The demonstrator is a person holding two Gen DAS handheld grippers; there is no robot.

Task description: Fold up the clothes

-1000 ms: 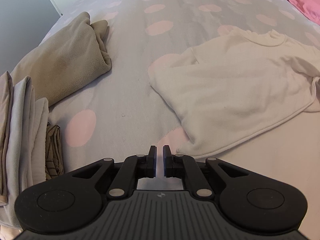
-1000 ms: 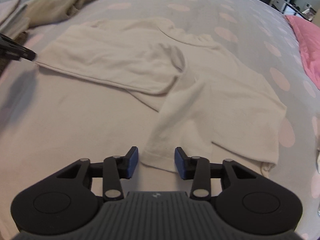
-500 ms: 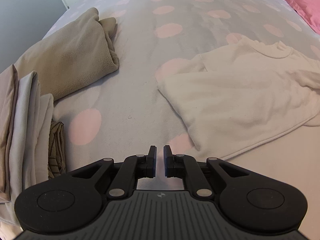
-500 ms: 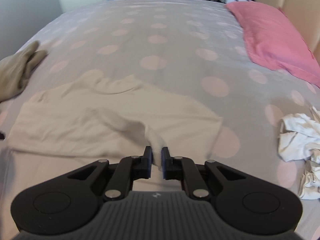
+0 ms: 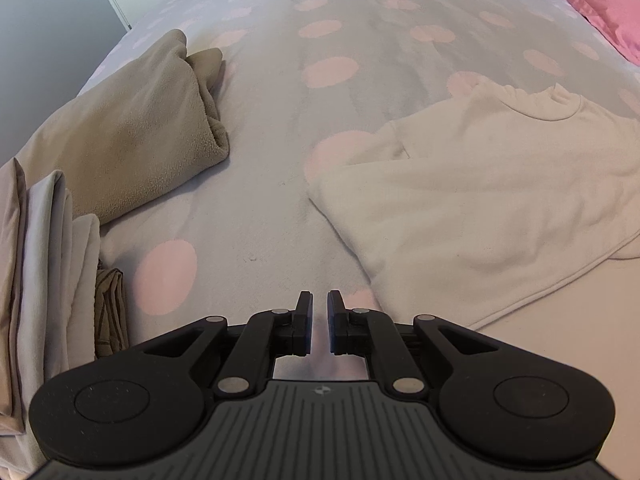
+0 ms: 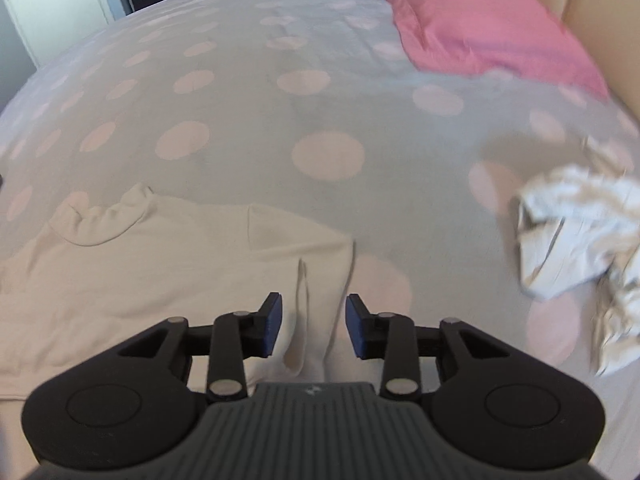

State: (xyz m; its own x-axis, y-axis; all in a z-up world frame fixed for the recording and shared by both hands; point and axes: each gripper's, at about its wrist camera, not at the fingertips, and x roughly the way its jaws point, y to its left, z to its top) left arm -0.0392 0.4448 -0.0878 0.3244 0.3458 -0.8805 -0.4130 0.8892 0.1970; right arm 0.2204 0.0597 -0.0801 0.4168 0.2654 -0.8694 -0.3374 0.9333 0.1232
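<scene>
A cream long-sleeved sweater (image 5: 480, 200) lies flat on the dotted bedspread, collar toward the far side. My left gripper (image 5: 319, 320) hovers over bare bedspread just left of the sweater's hem corner, shut and holding nothing. In the right wrist view the sweater (image 6: 160, 272) fills the lower left. One sleeve (image 6: 316, 300) is folded along its right edge and runs down between the jaws of my right gripper (image 6: 314, 320). Those jaws are opening and their blue pads stand clear of the cloth.
A folded beige fleece (image 5: 132, 140) and a stack of folded grey linens (image 5: 40, 280) lie at the left. A crumpled white-grey garment (image 6: 572, 240) sits to the right. A pink pillow (image 6: 480, 28) lies at the far end by a tan headboard (image 6: 592, 12).
My right gripper shut on the sleeve, carried it toward the sweater's right side, and has now opened with the sleeve lying between its jaws. The left gripper has stayed shut and almost still.
</scene>
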